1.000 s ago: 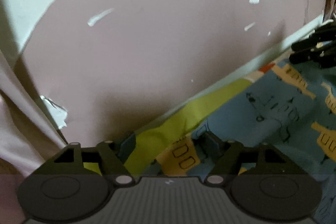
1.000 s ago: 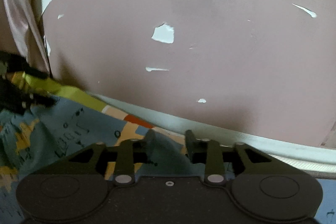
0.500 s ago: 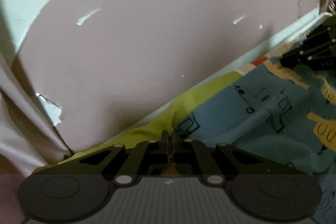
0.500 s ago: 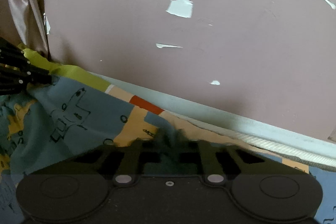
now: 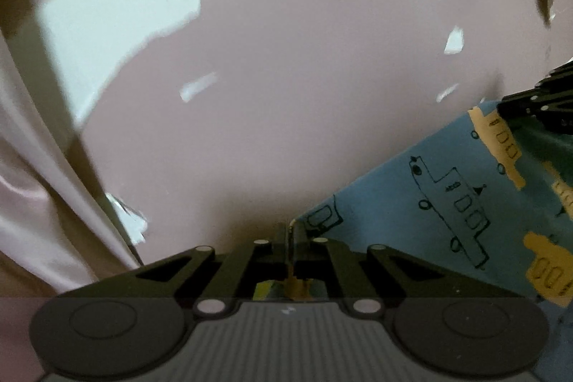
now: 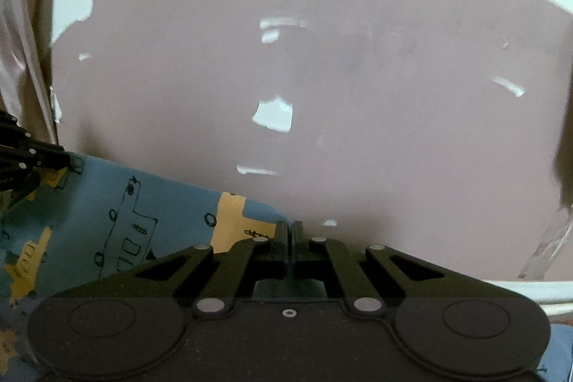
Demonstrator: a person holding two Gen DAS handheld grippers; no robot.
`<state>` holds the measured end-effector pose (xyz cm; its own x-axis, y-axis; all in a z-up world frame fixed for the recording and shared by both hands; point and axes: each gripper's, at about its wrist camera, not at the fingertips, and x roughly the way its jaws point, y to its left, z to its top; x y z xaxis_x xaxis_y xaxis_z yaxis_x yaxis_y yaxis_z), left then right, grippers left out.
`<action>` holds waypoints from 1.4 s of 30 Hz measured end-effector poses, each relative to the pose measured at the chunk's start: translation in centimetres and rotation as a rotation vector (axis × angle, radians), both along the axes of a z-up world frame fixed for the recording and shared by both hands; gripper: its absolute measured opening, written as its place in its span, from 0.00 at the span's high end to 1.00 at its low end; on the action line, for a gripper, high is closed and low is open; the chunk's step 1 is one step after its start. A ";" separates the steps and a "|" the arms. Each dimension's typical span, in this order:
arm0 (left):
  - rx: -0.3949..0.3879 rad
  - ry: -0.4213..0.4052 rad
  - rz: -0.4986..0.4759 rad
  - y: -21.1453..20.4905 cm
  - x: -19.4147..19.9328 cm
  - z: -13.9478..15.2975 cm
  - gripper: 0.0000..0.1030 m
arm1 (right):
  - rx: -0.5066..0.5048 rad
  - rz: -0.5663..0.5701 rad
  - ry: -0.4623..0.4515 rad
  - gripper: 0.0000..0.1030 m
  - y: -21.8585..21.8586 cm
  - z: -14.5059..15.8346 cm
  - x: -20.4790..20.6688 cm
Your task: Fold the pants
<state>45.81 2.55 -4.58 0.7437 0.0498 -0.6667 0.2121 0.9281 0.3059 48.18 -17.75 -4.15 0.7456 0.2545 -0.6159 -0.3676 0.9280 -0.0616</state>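
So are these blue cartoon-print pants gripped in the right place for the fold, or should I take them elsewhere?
Keep it. The blue cartoon-print pants are best held at the top edge, one corner each, from the near side. The left gripper and the right gripper are shut on that edge, which runs taut between them, so the cloth hangs flat, judging by the smooth print.

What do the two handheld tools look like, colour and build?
Both are matte black with scissor-like linkage arms, silver pivot pins and two round discs on a broad base. The left tool has a grey ribbed centre plate; the right tool has a plain black plate with one small screw. No cables or sleeves visible.
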 end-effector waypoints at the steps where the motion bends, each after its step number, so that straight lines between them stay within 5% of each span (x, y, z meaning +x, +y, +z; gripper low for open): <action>1: -0.001 0.011 0.012 0.1 0.3 -0.7 0.98 | -0.010 -0.003 0.017 1.00 0.3 -0.6 0.3; 11: -0.013 -0.007 -0.007 0.9 -0.5 -0.5 0.98 | 0.007 0.012 0.004 1.00 -0.1 -0.4 -0.1; 19: -0.014 -0.095 -0.070 0.6 -4.5 2.9 0.98 | -0.024 0.083 -0.081 1.00 -1.2 3.7 -4.4; 27: 0.000 -0.146 -0.206 1.2 -11.9 6.8 0.98 | -0.078 0.222 -0.131 1.00 -3.1 7.9 -13.1; 34: 0.159 -0.172 -0.468 0.5 -21.7 6.0 0.98 | -0.096 0.372 -0.047 1.00 -3.8 8.0 -22.1; 42: 0.318 -0.023 -0.680 -0.5 -27.9 0.9 0.98 | -0.178 0.442 0.086 1.00 -3.2 3.4 -28.1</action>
<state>17.87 2.09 -3.64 0.6930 -0.2379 -0.6805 0.6972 0.4611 0.5488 20.13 -20.96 -0.73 0.5340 0.4206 -0.7334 -0.7351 0.6595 -0.1570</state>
